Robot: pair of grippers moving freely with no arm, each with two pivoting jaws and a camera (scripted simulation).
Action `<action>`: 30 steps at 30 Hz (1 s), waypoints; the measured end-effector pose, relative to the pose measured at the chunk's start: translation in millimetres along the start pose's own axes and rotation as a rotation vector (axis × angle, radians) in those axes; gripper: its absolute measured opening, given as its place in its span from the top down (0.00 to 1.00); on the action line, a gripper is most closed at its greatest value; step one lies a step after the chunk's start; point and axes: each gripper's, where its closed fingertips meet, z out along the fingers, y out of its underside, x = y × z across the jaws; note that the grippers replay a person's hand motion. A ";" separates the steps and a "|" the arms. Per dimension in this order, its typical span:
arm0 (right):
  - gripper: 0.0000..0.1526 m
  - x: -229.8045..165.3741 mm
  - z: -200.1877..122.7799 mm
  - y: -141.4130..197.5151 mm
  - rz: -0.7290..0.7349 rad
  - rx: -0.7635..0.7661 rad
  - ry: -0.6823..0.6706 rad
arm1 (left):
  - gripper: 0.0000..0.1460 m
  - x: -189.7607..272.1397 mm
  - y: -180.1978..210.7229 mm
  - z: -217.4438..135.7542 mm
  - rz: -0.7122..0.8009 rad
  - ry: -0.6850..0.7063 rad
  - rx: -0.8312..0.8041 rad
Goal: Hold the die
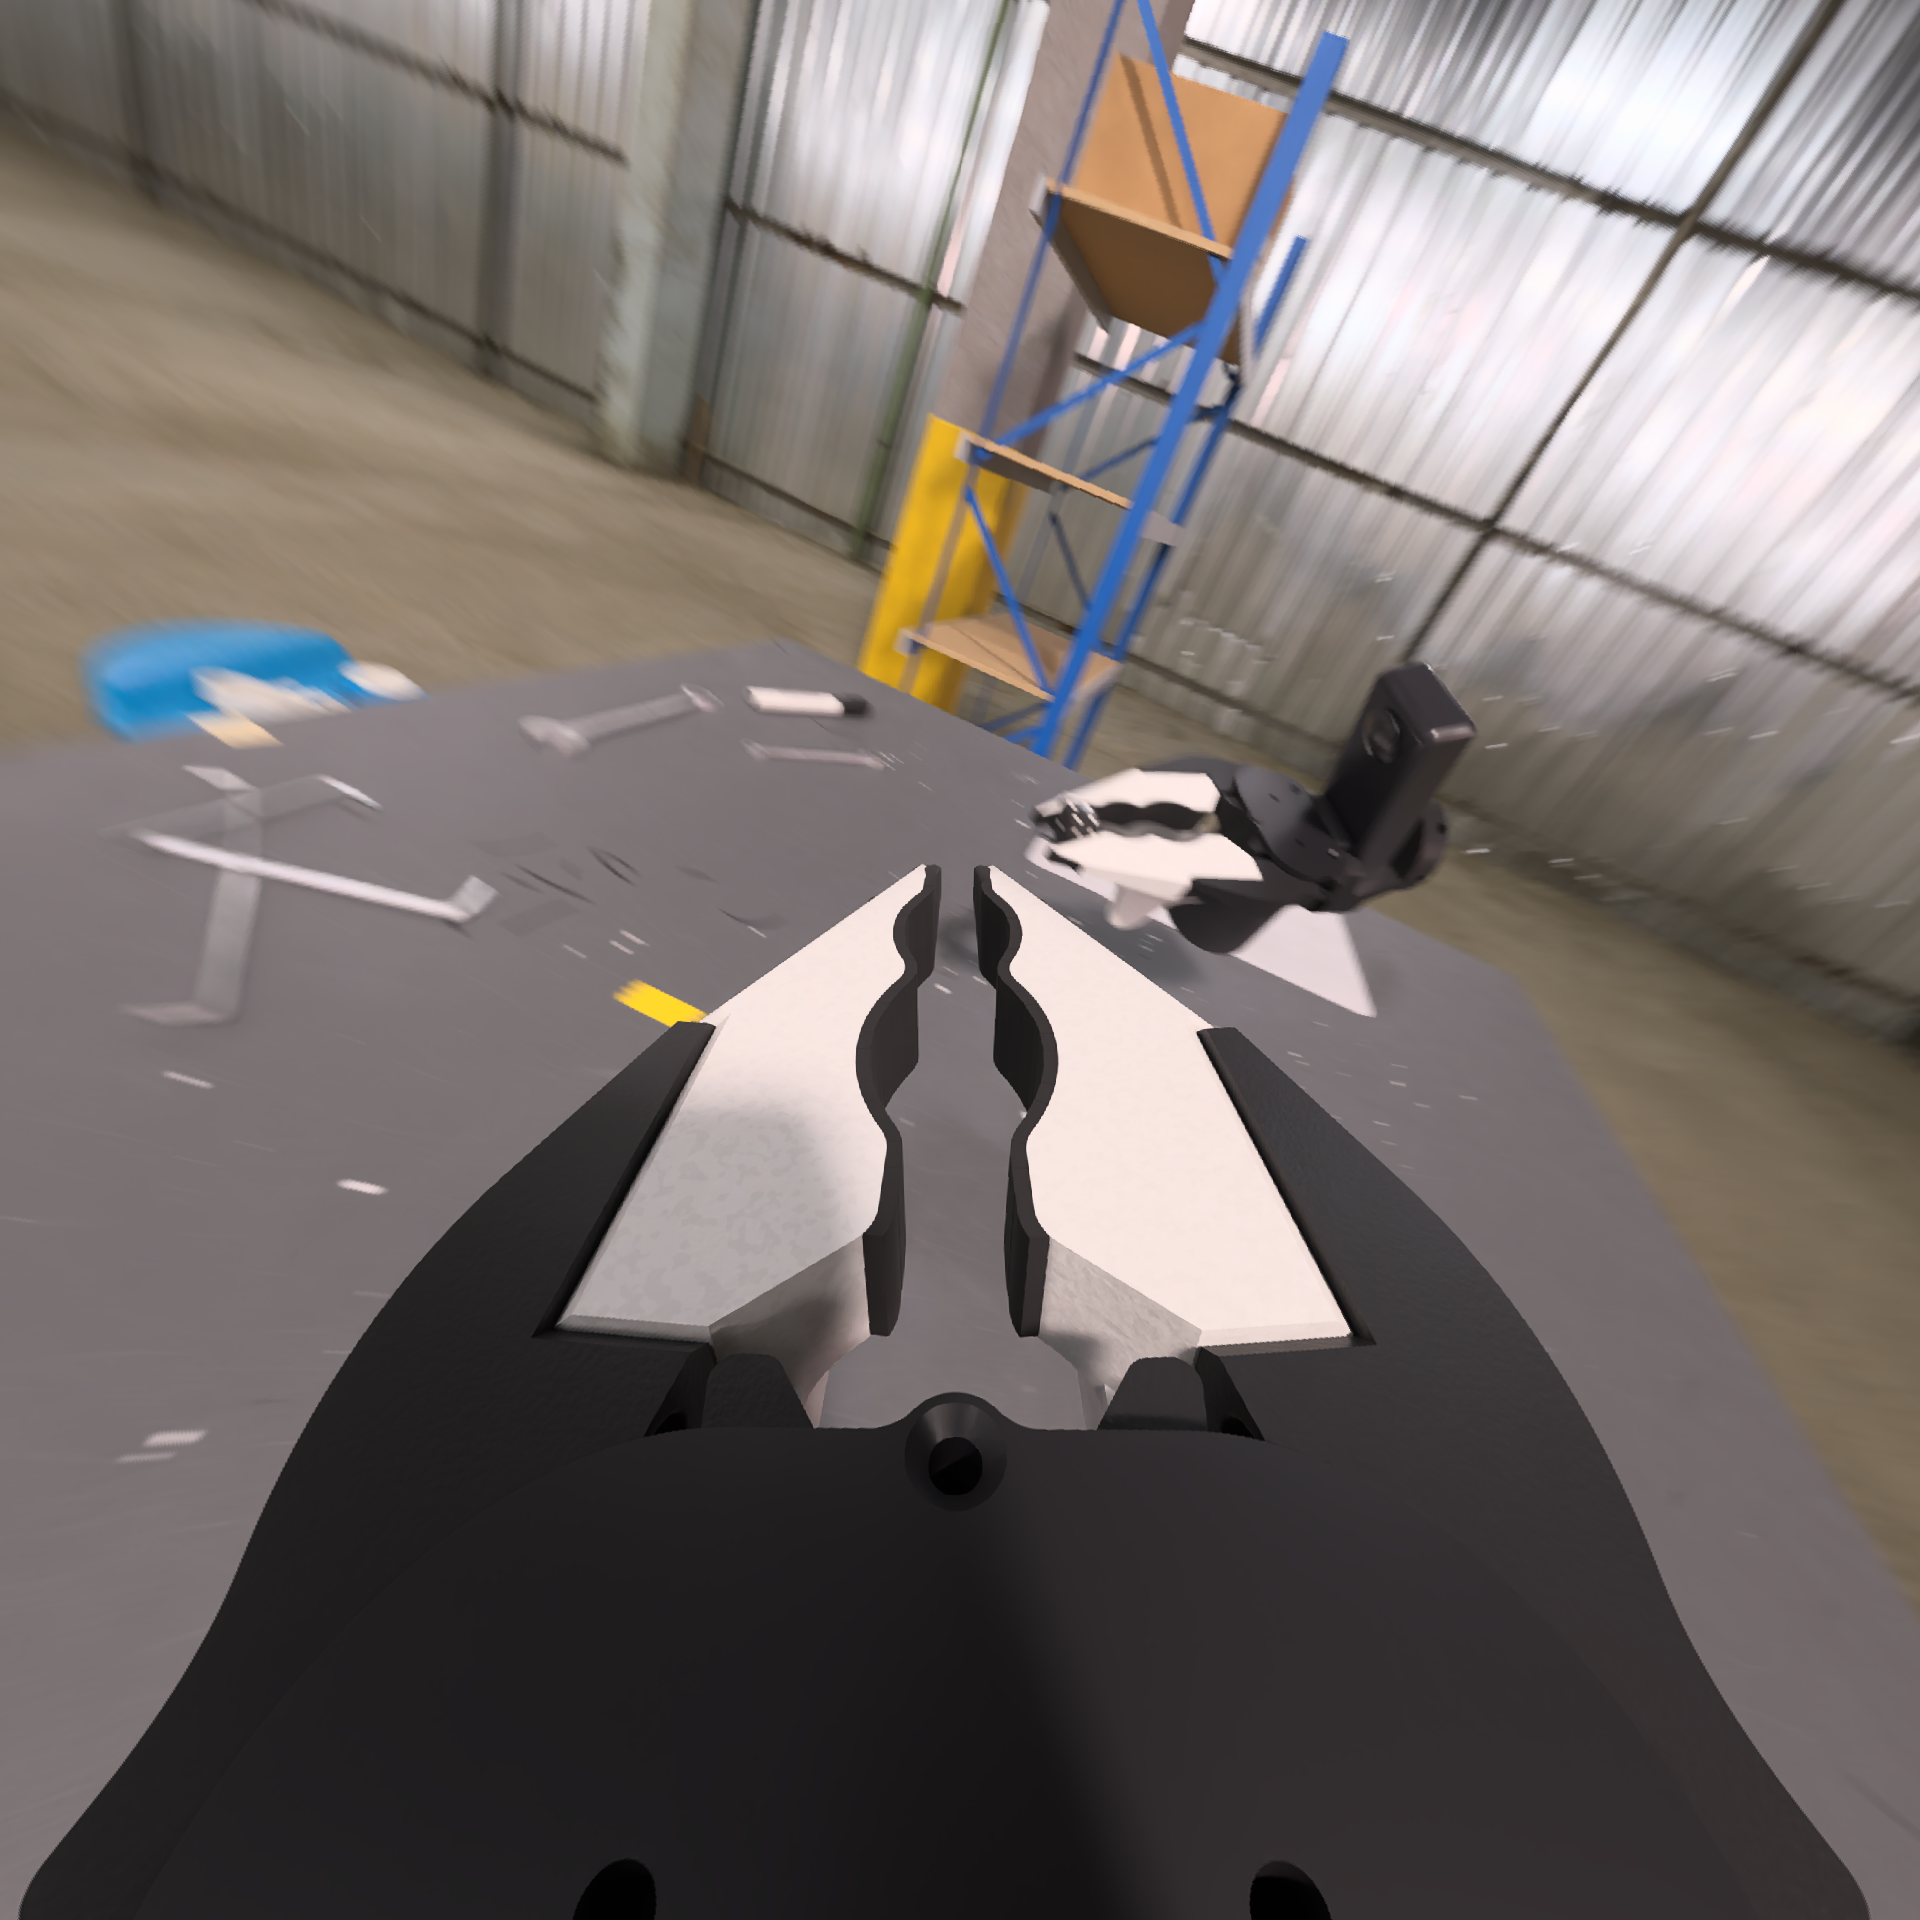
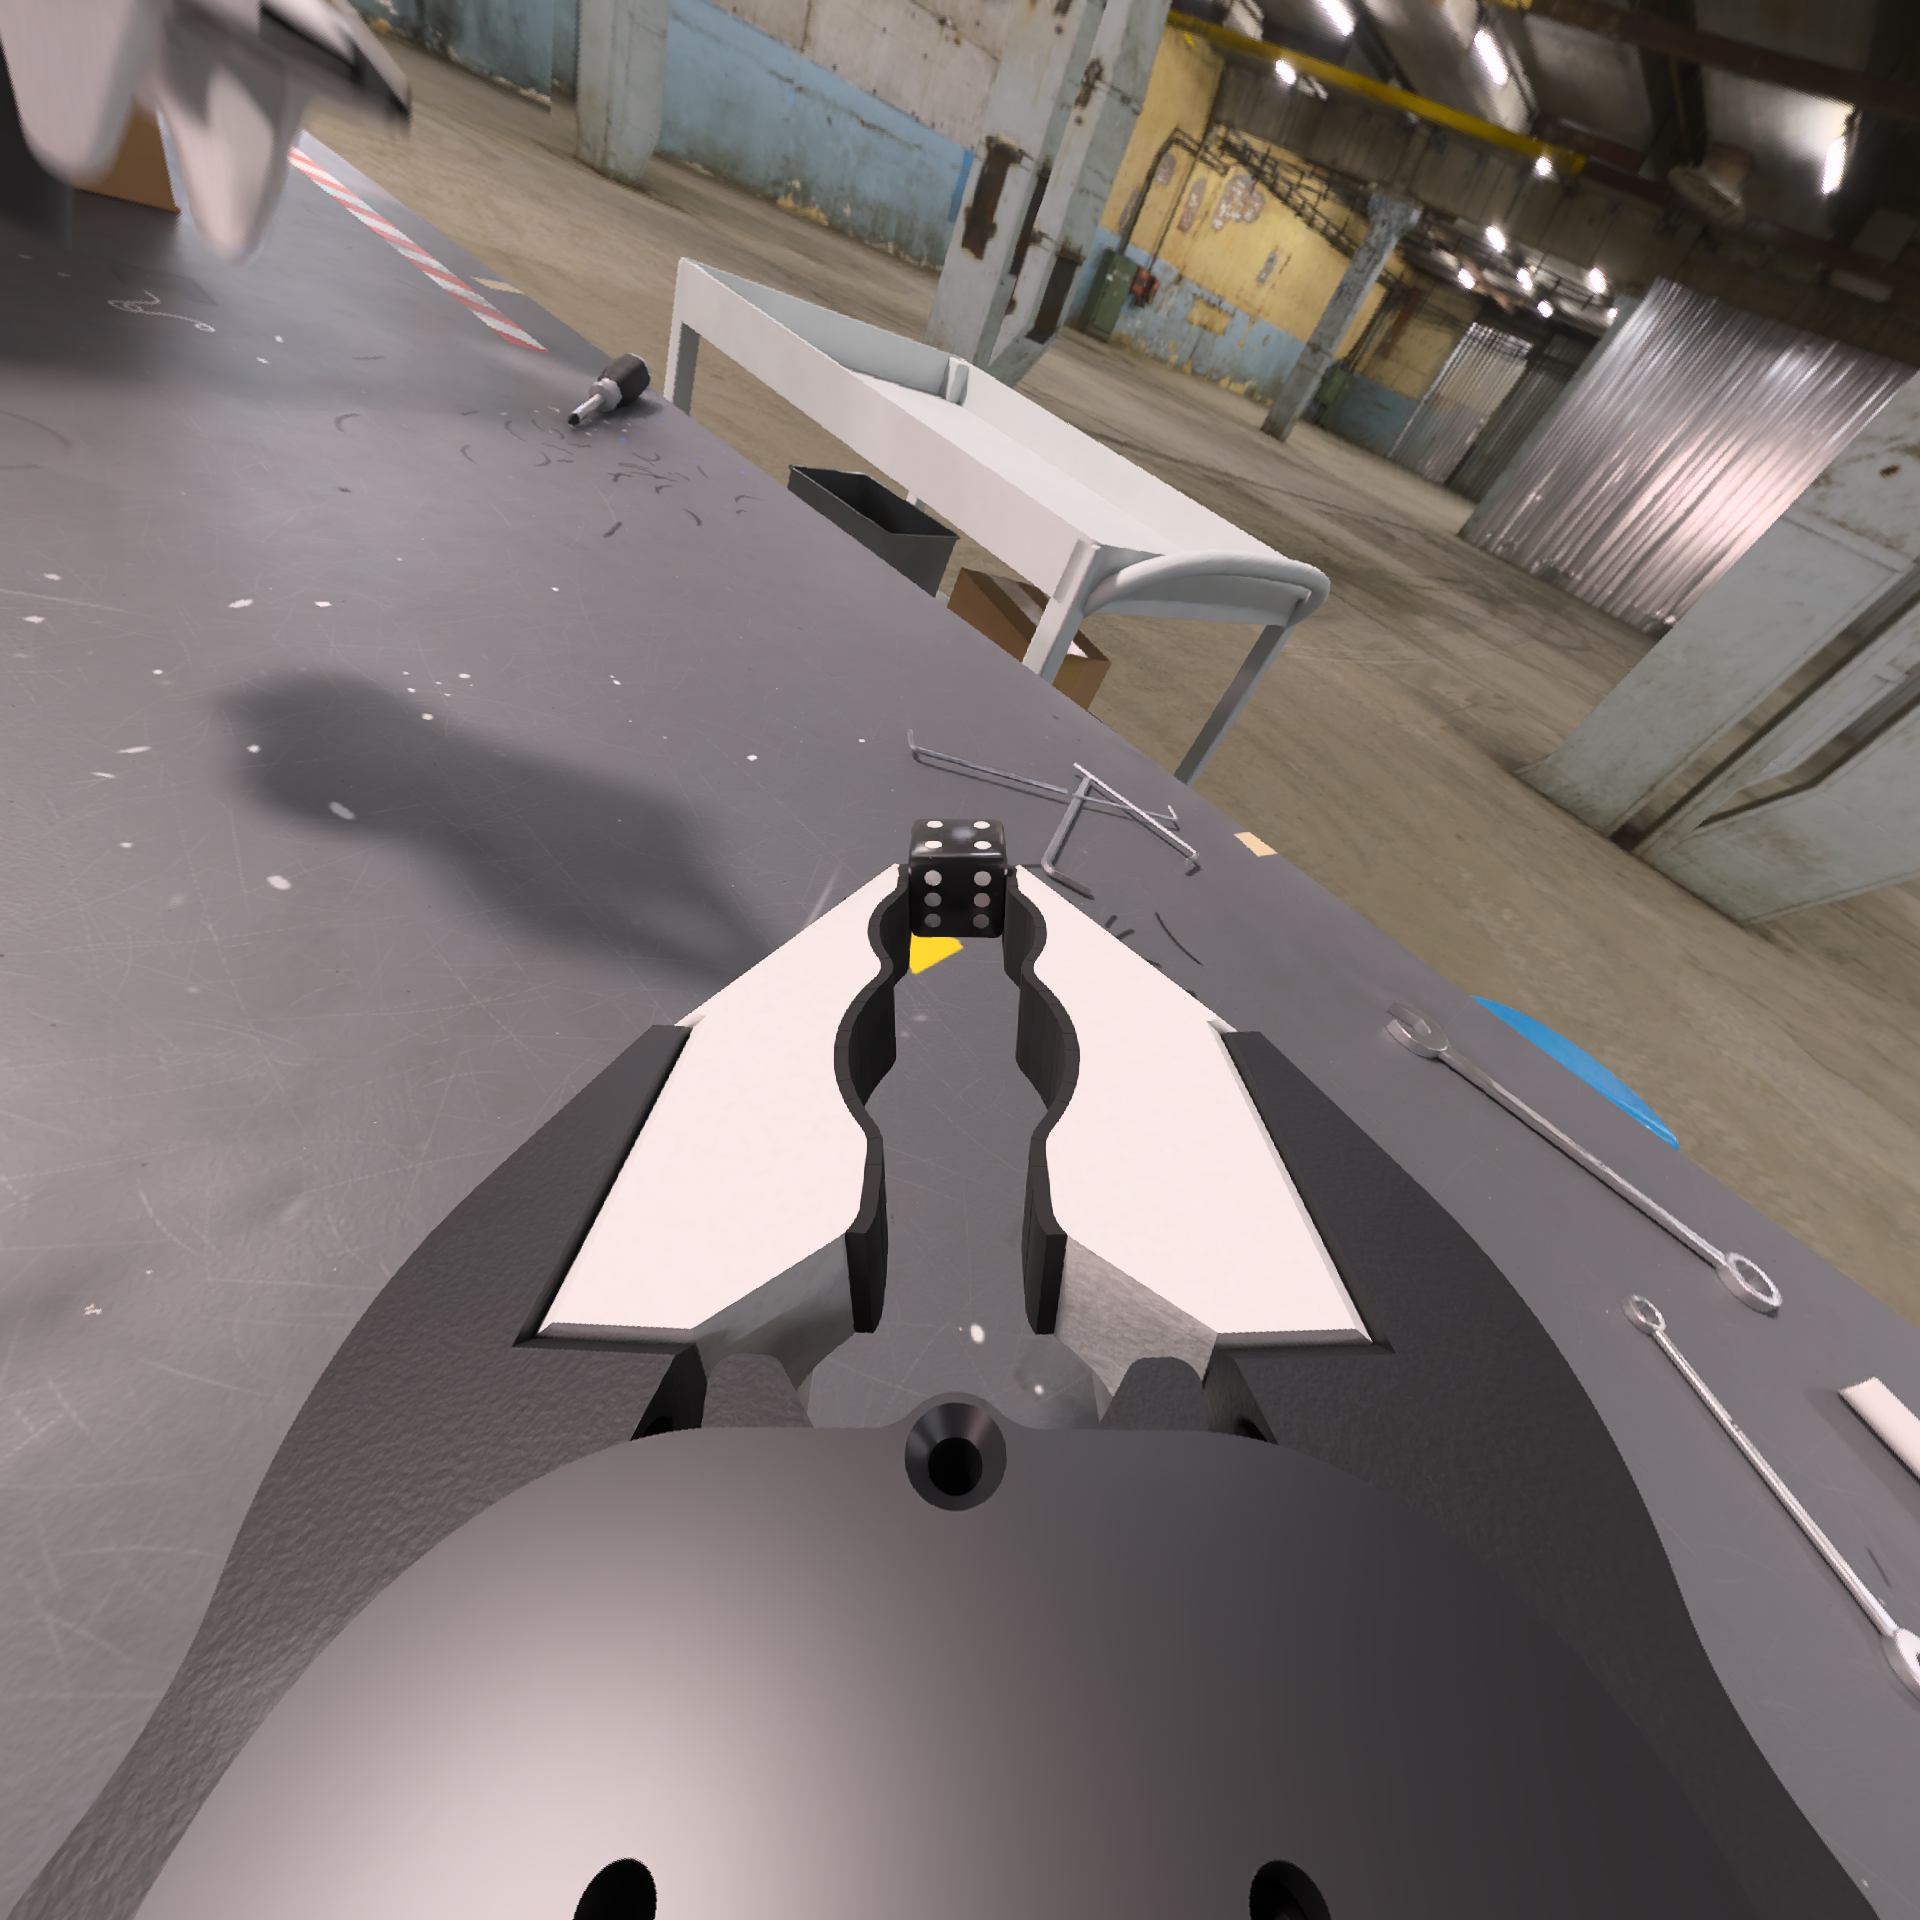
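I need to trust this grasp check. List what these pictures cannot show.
- Die, right wrist view: its far faces are hidden, and whether it touches the table.
- Die, left wrist view: blurred in the right tool.
- Left tool, right wrist view: blurred, cut by the top edge.

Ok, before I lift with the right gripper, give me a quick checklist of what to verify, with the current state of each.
1. Die sits between the fingertips of the right gripper: ok.
2. Both pads actually touch the die: cannot tell; it looks pinched at the very tips.
3. Grip depth: not ok, the die sits only at the tip ends, so it could slip.
4. Left gripper out of the way: ok, nearly shut on nothing and apart from the die.
5. Nearby clutter: ok, the hex keys lie just beyond the die, not touching it.
6. Die off the table: cannot tell.
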 end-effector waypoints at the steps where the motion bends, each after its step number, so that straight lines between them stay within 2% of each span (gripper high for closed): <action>1: 0.89 1.0 -0.4 0.8 0.003 -0.001 0.002 | 0.96 2.9 20.5 13.2 -0.067 0.039 -0.022; 3: 0.89 3.1 -1.0 2.5 0.011 -0.001 0.004 | 0.96 4.9 61.5 37.5 -0.145 0.070 -0.104; 6: 0.89 5.0 -1.5 3.7 0.019 0.000 0.005 | 0.96 1.4 101.5 61.8 -0.084 0.018 -0.266; 10: 0.89 6.0 -1.8 2.4 0.026 0.010 0.004 | 0.96 1.5 120.7 82.8 0.087 -0.051 -0.482; 14: 0.89 7.5 -4.2 0.6 0.035 0.023 0.011 | 0.95 -2.2 140.4 107.6 0.191 -0.090 -0.590; 17: 0.89 8.5 -4.8 0.3 0.036 0.030 0.015 | 0.95 -9.4 153.8 121.5 0.211 -0.080 -0.628; 19: 0.89 8.2 -4.8 1.2 0.021 0.031 0.013 | 0.93 -14.2 156.5 124.8 0.254 -0.058 -0.618; 24: 0.89 4.9 -2.7 2.9 -0.003 0.034 -0.003 | 0.78 -14.1 157.6 113.3 0.298 0.013 -0.603; 30: 0.89 -0.9 1.2 6.1 -0.009 0.028 -0.024 | 0.68 -17.2 185.3 98.1 0.488 0.099 -0.765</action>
